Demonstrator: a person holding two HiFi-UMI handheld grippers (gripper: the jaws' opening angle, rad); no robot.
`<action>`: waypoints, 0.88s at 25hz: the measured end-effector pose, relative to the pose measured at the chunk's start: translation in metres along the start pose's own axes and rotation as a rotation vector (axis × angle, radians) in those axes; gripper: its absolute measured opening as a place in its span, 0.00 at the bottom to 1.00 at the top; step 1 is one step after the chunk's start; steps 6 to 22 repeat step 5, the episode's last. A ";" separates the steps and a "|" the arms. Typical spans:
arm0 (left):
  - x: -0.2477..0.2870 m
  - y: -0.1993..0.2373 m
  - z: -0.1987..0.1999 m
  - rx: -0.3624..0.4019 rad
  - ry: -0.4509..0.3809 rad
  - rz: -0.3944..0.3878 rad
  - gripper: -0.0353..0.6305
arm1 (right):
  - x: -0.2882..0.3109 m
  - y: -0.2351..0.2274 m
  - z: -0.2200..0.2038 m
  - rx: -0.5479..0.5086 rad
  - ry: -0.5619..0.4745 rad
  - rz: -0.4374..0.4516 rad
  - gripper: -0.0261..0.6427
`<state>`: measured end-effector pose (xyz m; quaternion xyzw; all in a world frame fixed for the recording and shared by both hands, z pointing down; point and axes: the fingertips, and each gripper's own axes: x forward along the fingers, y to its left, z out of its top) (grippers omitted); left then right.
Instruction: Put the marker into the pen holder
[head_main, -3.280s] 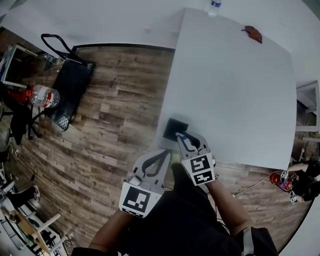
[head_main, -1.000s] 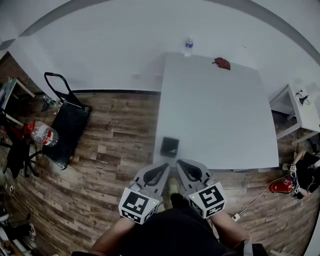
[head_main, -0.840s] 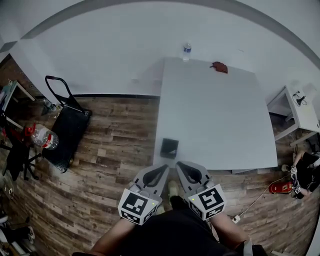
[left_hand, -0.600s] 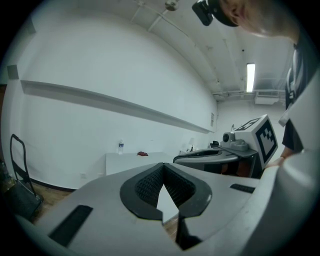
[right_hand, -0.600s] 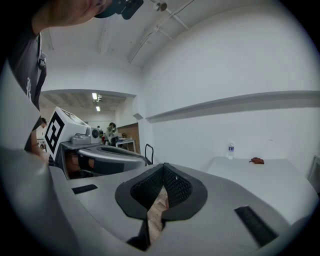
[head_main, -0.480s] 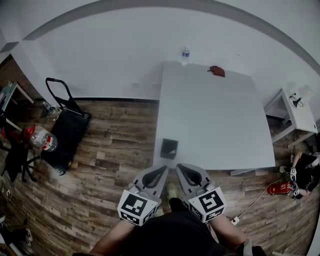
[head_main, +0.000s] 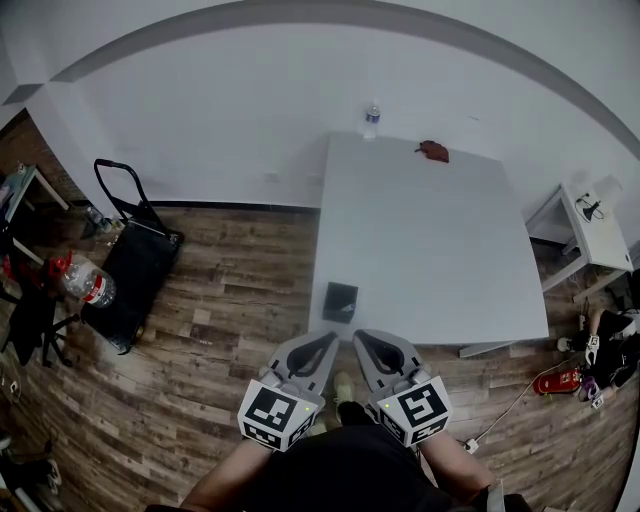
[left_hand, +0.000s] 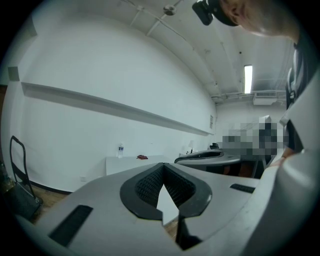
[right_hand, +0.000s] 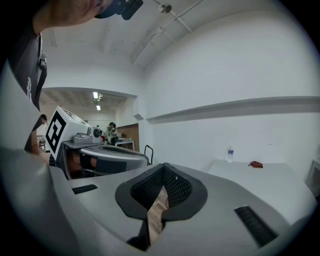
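The black square pen holder (head_main: 340, 301) stands on the near left corner of the white table (head_main: 430, 240). I cannot make out the marker in any view; the holder's inside is too small to read. Both grippers are held close to my body, off the table's near edge and short of the holder. My left gripper (head_main: 326, 338) is shut with nothing in it, its pads (left_hand: 150, 182) meeting at the tip. My right gripper (head_main: 361, 338) is likewise shut and empty, its tip (right_hand: 164, 167) closed against the floor beyond.
A water bottle (head_main: 371, 119) and a small reddish-brown object (head_main: 433, 151) sit at the table's far edge. A black hand cart (head_main: 130, 270) stands on the wood floor to the left. A small white side table (head_main: 590, 225) is at the right.
Earlier my right gripper held the marker over the pen holder. Now both grippers are drawn back to my body and empty. Over the last second only the view shifted slightly.
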<state>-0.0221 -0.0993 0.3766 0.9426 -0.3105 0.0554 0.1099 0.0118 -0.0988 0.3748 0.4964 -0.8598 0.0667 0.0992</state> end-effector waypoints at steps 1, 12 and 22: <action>0.000 0.000 0.001 0.001 -0.003 0.000 0.06 | 0.000 0.000 0.001 -0.001 -0.002 -0.001 0.06; 0.001 0.000 0.005 0.004 -0.010 -0.002 0.06 | 0.000 0.001 0.004 -0.003 -0.003 0.004 0.06; 0.001 0.000 0.005 0.004 -0.010 -0.002 0.06 | 0.000 0.001 0.004 -0.003 -0.003 0.004 0.06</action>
